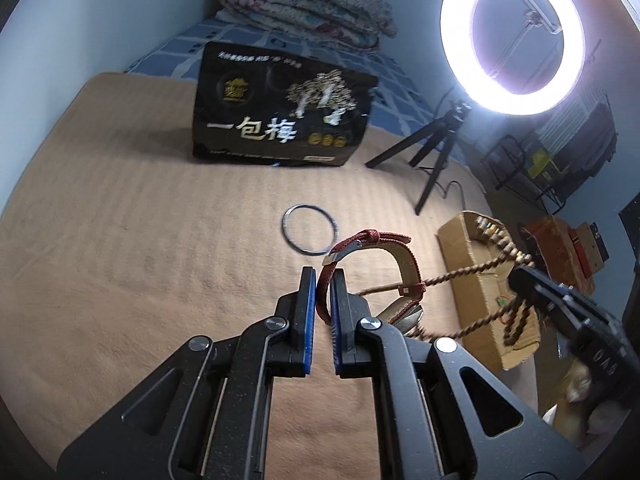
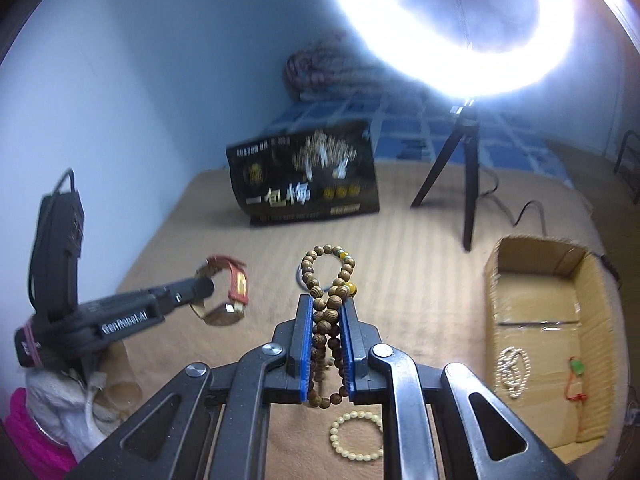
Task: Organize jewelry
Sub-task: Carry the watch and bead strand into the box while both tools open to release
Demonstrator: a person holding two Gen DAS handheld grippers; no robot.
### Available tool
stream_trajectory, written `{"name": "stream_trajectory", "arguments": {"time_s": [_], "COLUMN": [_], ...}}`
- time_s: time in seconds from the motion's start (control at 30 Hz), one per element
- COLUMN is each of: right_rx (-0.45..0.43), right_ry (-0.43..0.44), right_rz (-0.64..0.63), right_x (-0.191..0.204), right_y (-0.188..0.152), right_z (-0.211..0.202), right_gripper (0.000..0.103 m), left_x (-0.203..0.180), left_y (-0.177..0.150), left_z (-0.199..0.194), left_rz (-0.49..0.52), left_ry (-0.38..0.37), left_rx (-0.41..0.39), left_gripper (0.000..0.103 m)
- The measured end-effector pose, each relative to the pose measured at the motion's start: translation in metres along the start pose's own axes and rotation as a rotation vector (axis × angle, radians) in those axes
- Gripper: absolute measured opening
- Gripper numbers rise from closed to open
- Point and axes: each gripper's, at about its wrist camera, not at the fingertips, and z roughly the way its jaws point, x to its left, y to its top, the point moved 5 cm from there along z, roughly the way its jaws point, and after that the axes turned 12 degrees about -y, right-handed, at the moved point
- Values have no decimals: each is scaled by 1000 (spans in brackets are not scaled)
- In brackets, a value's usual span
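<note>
My left gripper [image 1: 323,280] is shut on the red strap of a wristwatch [image 1: 374,264] and holds it above the tan blanket; it shows at the left of the right wrist view [image 2: 208,286], watch [image 2: 230,292] hanging from it. My right gripper [image 2: 326,306] is shut on a long string of brown wooden beads [image 2: 330,280], lifted above the blanket; the beads [image 1: 472,272] trail to the right gripper [image 1: 520,278] in the left wrist view. A silver bangle [image 1: 310,229] lies on the blanket. A cream bead bracelet [image 2: 356,434] lies below my right gripper.
An open cardboard box [image 2: 548,332] at the right holds a pearl strand [image 2: 514,370] and a red cord with a green charm [image 2: 576,378]. A black printed box [image 1: 280,120] stands at the back. A ring light on a tripod [image 1: 512,36] stands at the back right.
</note>
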Motion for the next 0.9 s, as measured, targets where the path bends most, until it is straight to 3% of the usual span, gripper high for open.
{"name": "stream_trajectory", "arguments": {"time_s": [0.43, 0.9], "right_rx": [-164, -191], "right_ry": [-61, -200], "right_rz": [146, 207], "right_x": [-70, -148], "right_y": [20, 7], "right_z": [-83, -110], "right_gripper": [11, 11], "left_x": [-74, -152], "left_y": [-8, -23], "left_z": [-9, 35], "left_rz": [86, 136], "left_ry": [-85, -178], "left_rx": [-13, 42], "left_gripper": [5, 5]}}
